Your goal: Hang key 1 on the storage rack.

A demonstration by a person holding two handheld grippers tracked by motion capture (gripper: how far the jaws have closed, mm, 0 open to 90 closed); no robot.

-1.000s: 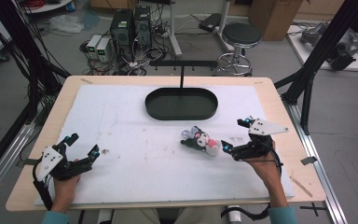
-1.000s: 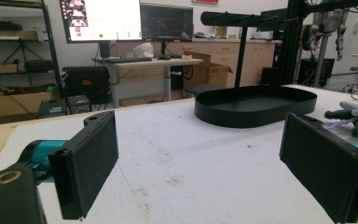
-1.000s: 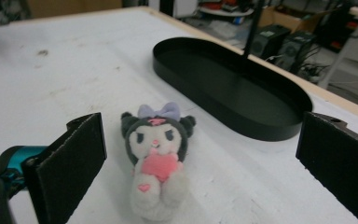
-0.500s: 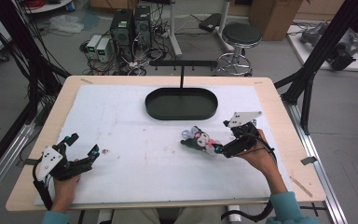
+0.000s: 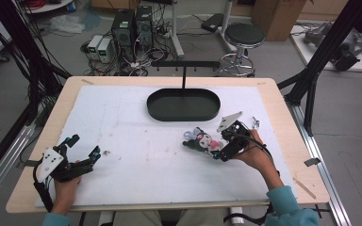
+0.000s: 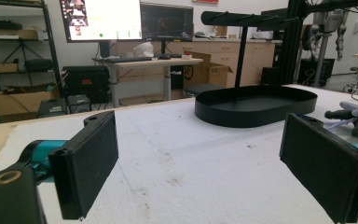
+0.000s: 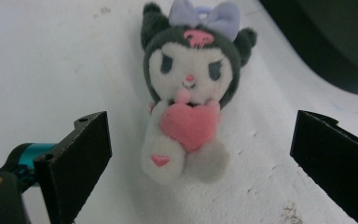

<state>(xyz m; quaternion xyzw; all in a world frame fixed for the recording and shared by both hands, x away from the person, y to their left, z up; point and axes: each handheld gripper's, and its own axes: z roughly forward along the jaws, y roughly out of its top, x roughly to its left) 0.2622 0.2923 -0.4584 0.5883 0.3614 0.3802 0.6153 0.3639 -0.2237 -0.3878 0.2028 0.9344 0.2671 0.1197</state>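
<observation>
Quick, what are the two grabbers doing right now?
Left gripper: open, holding nothing.
Right gripper: open, fingers either side of the plush toy, not gripping.

Left claw (image 6: 205, 172) spread wide — black tray (image 6: 256, 105) beyond.

left gripper (image 5: 82, 151) jaws apart, right gripper (image 5: 220, 151) jaws apart

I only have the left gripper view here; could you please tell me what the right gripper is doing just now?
Observer: The right gripper sits right beside the plush toy, jaws open on either side of it.
Operator: Is it gripping the toy?
Observer: No, gaps show between both jaws and the toy.
Operator: What is the toy holding?
Observer: A pink heart against its chest.
</observation>
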